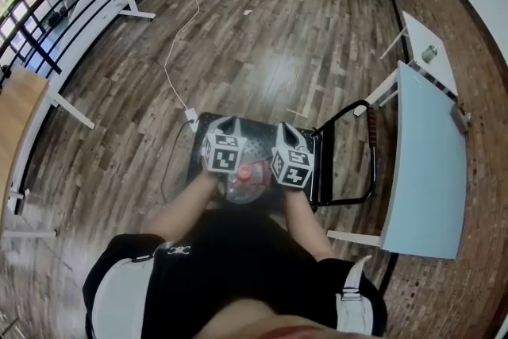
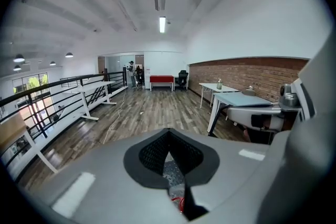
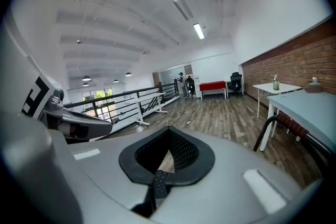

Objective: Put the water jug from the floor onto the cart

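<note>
Head view shows the person bent over the cart [image 1: 255,137], with the jug [image 1: 243,186] squeezed between the two tools at the cart's near edge, its red cap [image 1: 247,171] pointing up. I can't tell whether the jug's base sits on the deck or hangs just above it.

The left gripper [image 1: 224,131] presses on the jug's left side and the right gripper [image 1: 292,135] on its right. Both point across the deck, away from the person. In the left gripper view the left gripper [image 2: 169,136] has its jaws pressed together with nothing between them. Only a slit shows the cart's textured deck and a bit of red cap [image 2: 179,202] below. The right gripper view is the same: jaws closed and empty, with floorboards beyond the cart showing through the slit.

So the hold looks like a two-sided clamp with the tool bodies, not a pinch. To do this well, I'd keep both sides pushing in evenly and level. I'd bring the jug further in from the near edge toward the middle of the deck. I'd let it settle flat before easing either side off. A smooth round jug could slip or roll if one side relaxes first.
</note>
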`<move>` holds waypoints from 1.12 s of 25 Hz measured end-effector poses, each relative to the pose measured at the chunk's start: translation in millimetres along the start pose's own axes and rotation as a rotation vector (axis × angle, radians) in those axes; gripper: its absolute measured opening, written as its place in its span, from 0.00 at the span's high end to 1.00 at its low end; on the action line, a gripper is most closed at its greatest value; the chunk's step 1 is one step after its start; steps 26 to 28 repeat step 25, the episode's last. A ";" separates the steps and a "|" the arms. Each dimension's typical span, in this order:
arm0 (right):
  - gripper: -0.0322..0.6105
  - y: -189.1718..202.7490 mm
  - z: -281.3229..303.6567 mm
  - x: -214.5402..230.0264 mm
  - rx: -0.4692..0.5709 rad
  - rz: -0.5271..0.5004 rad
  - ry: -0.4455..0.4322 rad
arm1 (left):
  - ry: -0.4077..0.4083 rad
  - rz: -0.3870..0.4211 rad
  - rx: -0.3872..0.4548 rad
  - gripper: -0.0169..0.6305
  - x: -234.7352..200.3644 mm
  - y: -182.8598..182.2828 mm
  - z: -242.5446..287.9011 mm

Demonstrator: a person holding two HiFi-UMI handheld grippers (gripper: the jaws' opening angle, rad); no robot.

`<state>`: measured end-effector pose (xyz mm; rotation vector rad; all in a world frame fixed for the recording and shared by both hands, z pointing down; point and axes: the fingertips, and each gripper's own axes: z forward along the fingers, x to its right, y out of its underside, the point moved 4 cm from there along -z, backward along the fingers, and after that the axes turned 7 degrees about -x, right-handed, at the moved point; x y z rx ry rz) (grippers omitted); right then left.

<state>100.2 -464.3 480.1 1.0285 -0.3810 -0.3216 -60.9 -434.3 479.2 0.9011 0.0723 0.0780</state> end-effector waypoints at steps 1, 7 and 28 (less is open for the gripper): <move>0.93 -1.3 -2.0 0.0 0.008 0.002 -0.008 | -0.001 0.000 0.005 0.97 0.3 -1.3 -2.7; 0.93 -9.5 -3.6 -2.9 0.036 0.004 -0.023 | -0.035 0.007 0.029 0.97 -7.3 -7.3 -11.5; 0.93 14.6 -4.3 -4.5 -0.020 0.046 -0.022 | -0.015 -0.023 -0.015 0.97 -11.9 16.1 -11.8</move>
